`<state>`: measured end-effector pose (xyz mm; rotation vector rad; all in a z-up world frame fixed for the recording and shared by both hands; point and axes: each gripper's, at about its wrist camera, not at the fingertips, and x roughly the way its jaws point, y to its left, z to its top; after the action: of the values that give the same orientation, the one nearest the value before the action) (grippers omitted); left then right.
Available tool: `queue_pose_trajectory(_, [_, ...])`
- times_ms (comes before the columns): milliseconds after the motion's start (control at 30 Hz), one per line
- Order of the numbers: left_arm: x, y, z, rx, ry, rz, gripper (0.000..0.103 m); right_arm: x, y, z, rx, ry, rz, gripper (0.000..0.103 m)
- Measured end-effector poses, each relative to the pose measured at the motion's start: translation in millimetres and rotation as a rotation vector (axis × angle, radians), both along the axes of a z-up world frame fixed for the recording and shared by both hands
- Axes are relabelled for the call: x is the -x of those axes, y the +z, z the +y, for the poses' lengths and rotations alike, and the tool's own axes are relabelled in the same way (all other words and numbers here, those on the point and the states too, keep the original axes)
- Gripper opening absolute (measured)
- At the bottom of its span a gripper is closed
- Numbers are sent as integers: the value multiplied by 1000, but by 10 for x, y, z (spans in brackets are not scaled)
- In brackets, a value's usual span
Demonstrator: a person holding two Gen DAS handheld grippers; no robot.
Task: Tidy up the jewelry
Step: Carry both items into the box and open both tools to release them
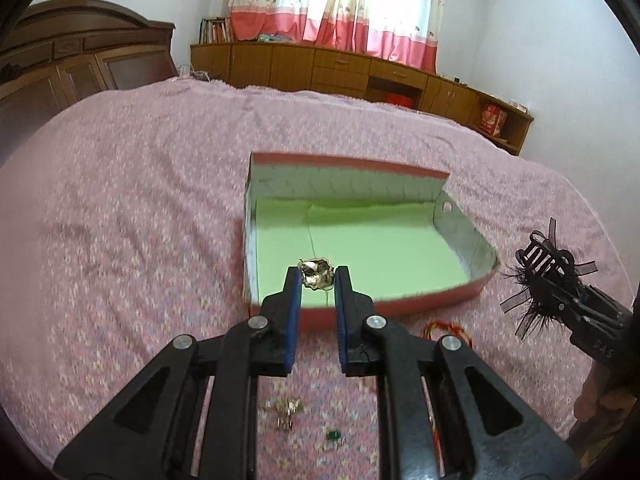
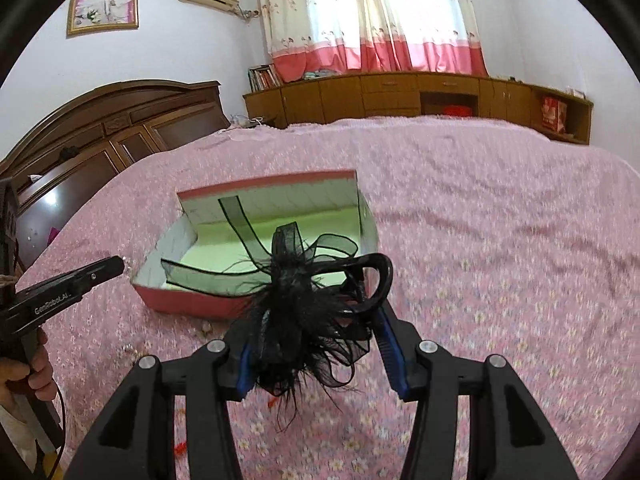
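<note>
- The left gripper [image 1: 317,276] is almost closed on a small gold ornament [image 1: 317,274], which is pinched between its blue pads above the near end of the box [image 1: 460,300].
- The right gripper [image 2: 316,316] stands about half open and grips a black hair clip [image 2: 308,300] with ribbon and feathers; the feathers cover the left pad, so the contact on that side is hard to see.
- The shape of the gold ornament is not clear; it is small and shiny.
- The box is red outside with a green floor, it lies open on the pink bed cover [image 1: 120,200].
- In the right wrist view, the ribbon loops hide part of the box inside.
- On the bed cover near the left gripper lie small gold pieces [image 1: 286,412], a green bead [image 1: 333,435] and a red and yellow cord [image 1: 444,330], partly behind the gripper's finger.
- A wooden headboard [image 2: 100,128], a low cabinet [image 2: 400,92] and curtains [image 2: 372,16] stand behind the bed.
</note>
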<state>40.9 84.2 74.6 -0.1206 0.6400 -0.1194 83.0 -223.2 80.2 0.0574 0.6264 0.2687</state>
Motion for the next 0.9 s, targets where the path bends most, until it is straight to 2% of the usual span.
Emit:
queue_pose_trajectory(200, [-313, 81, -118, -18, -8, -33, 8, -230, 156, 100, 14, 20, -26, 53])
queue_pose_trajectory(533, [-771, 61, -214, -19, -7, -42, 8, -836, 146, 144, -10, 11, 24, 53])
queue_pose_trajectory(900, [-1283, -315, -283, -40, -7, 31, 8, -1361, -147, 271, 34, -9, 120, 53])
